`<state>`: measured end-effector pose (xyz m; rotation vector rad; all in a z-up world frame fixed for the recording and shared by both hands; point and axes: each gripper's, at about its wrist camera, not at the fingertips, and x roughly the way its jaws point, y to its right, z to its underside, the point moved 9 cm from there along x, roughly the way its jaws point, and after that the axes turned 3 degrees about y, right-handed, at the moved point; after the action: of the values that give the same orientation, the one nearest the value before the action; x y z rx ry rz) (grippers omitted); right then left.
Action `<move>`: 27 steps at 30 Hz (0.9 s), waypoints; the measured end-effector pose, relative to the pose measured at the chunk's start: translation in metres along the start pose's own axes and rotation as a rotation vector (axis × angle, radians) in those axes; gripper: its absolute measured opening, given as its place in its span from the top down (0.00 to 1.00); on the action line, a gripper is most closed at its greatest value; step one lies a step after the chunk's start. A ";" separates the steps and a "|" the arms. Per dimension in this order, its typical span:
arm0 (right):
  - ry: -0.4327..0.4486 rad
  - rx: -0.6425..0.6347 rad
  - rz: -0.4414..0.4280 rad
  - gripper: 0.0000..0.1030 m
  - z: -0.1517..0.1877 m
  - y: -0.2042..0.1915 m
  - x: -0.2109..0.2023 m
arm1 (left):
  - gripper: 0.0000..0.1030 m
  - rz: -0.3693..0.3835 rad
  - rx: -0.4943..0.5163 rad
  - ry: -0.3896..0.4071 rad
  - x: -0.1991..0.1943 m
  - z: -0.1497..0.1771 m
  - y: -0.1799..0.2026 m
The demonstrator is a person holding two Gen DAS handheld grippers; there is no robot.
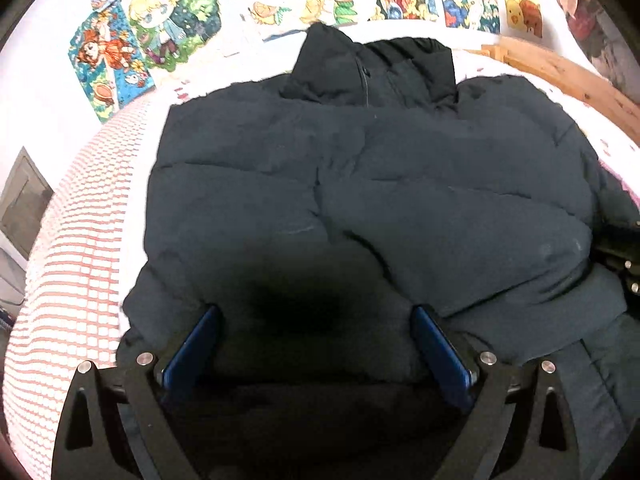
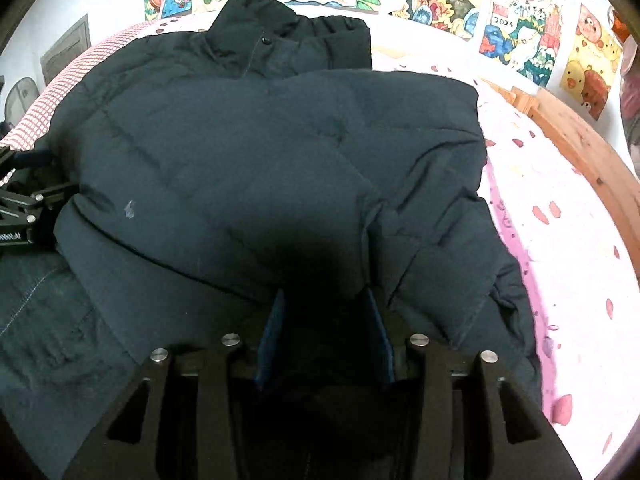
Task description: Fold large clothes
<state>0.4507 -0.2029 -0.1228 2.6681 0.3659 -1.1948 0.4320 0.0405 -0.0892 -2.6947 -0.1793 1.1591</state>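
A large dark puffer jacket (image 1: 360, 184) lies on the bed, collar toward the wall, its sides folded inward. It also fills the right wrist view (image 2: 256, 152). My left gripper (image 1: 316, 312) is open, its blue pads wide apart over the jacket's near left hem. My right gripper (image 2: 324, 300) has its pads closer together with dark jacket fabric between them at the near right hem. The right gripper's body shows at the right edge of the left wrist view (image 1: 624, 256). The left gripper's body shows at the left edge of the right wrist view (image 2: 24, 204).
The bed has a pink-and-white checked cover (image 1: 72, 264) on the left and a pink-spotted sheet (image 2: 560, 248) on the right. A wooden bed rail (image 2: 592, 148) runs along the right. Colourful cartoon posters (image 1: 160, 16) cover the wall behind.
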 end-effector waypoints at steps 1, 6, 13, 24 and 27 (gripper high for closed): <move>-0.003 0.004 0.008 0.50 0.000 0.001 -0.006 | 0.06 0.004 -0.010 0.001 -0.007 -0.001 -0.001; 0.015 0.065 -0.023 0.39 -0.002 0.007 -0.041 | 0.06 0.052 -0.091 -0.003 -0.039 0.000 -0.009; 0.110 0.080 -0.029 0.30 -0.009 0.007 -0.113 | 0.06 0.096 -0.207 0.024 -0.091 -0.009 -0.019; 0.225 0.137 -0.043 0.23 -0.017 0.011 -0.243 | 0.05 0.136 -0.277 0.162 -0.207 -0.021 -0.038; 0.230 0.157 -0.020 0.23 -0.018 0.019 -0.267 | 0.05 0.126 -0.260 0.182 -0.233 -0.023 -0.042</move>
<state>0.2972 -0.2541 0.0915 2.9543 0.3479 -0.9596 0.2877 0.0341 0.0998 -3.0621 -0.1420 0.9737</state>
